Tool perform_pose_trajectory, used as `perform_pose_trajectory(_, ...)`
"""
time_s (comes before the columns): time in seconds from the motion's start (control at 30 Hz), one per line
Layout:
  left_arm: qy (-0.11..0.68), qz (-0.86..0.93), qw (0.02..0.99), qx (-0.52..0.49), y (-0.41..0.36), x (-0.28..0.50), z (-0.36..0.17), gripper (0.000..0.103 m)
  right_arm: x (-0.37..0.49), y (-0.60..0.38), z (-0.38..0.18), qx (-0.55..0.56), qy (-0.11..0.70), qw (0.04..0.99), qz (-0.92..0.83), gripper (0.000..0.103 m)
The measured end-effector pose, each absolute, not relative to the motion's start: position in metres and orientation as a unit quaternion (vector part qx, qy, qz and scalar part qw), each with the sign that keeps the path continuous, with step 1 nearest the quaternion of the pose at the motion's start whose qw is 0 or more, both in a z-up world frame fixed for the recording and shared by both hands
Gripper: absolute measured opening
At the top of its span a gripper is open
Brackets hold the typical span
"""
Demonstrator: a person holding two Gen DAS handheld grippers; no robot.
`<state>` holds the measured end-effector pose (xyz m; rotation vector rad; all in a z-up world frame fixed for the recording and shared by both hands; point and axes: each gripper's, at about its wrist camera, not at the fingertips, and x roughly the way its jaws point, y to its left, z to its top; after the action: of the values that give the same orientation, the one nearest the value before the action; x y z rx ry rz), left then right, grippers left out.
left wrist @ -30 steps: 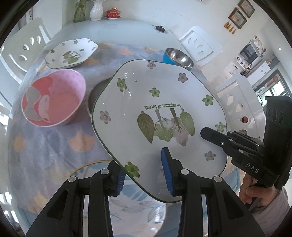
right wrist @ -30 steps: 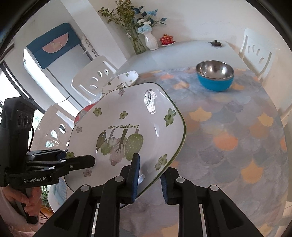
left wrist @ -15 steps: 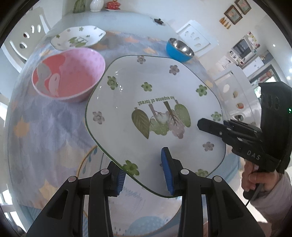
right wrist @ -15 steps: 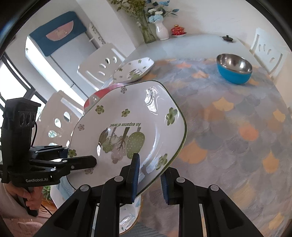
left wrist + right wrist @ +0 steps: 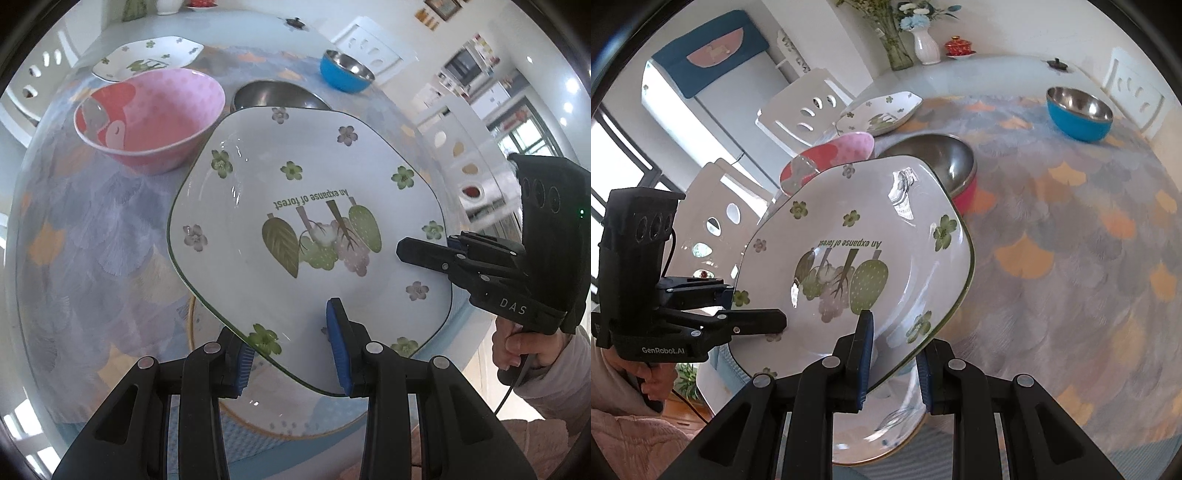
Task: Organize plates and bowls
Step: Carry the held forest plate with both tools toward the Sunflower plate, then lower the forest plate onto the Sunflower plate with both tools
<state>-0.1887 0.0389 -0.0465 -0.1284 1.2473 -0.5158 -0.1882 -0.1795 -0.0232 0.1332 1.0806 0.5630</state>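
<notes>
Scale-patterned tablecloth [image 5: 1071,236]: white forest-print ceramic plate [image 5: 306,229], pinched by both left gripper [image 5: 291,350] and right gripper [image 5: 894,365], has sunk toward gold-rimmed plate [image 5: 886,443] at 6 o'clock (stacking imminent).

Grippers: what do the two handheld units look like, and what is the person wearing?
Both are matte black with blue ribbed pads. The right gripper reads "DAS", with a green light and three round ports on its body. The left gripper reads "GenRobot.AI" and trails a black cable. The sleeves are pale pink.
</notes>
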Motion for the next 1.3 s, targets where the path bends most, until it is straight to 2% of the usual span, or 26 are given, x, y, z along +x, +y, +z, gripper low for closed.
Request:
perform_pose_trajectory(0.57,0.604,-0.256,0.754,-0.043,0.044,-0.231,-0.068,0.032,-0.250,-0.170,-0.048,0.068,0.540,0.805,0.236,0.022)
perform_pose_trajectory(0.83,0.620,-0.209,0.751,-0.090,0.039,-0.246,-0.083,0.032,-0.252,-0.180,-0.061,0.054,0.558,0.777,0.288,0.022)
perform_pose_trajectory(1.3,0.619,-0.160,0.762,-0.102,0.035,-0.253,-0.087,0.032,-0.246,-0.179,-0.067,0.033,0.569,0.762,0.308,0.023)
